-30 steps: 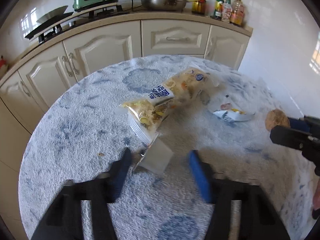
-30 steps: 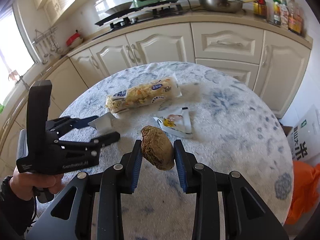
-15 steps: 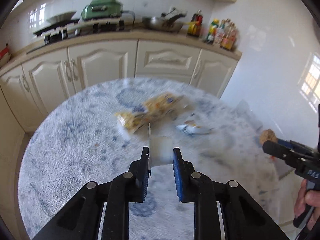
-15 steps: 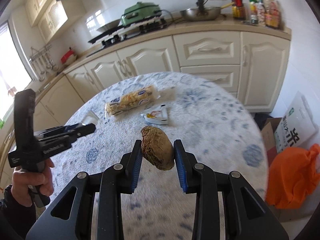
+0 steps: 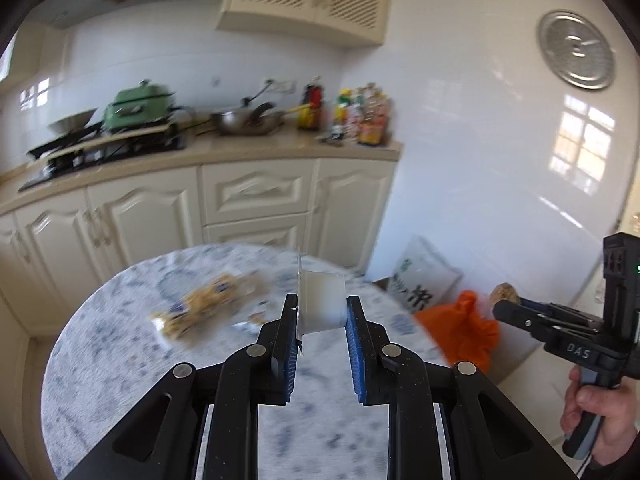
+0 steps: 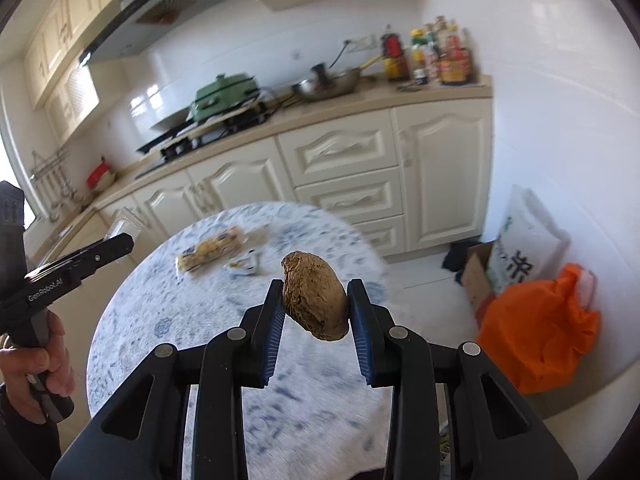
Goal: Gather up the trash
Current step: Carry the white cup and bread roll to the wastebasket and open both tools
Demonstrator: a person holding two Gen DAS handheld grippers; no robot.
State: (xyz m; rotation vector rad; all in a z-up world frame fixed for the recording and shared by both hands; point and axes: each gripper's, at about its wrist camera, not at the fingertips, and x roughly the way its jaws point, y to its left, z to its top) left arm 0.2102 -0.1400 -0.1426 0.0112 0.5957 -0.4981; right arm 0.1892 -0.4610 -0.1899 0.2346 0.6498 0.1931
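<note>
Below me is the round blue-mottled surface (image 6: pixel 160 320), with a yellow snack bag (image 6: pixel 212 249) and a small wrapper (image 6: pixel 244 262) lying on it, well beyond both my grippers. On the floor to the right sits an orange bag (image 6: pixel 536 332). My right gripper (image 6: pixel 316 308) clamps a brown lump (image 6: pixel 314 296) between its pads. My left gripper (image 5: pixel 322 312) pinches a small clear plastic cup (image 5: pixel 322 300), raised above the surface.

Black left gripper (image 5: pixel 322 324) and right gripper (image 6: pixel 316 312) have ribbed blue-padded fingers (image 5: pixel 355 344), silver screws.
</note>
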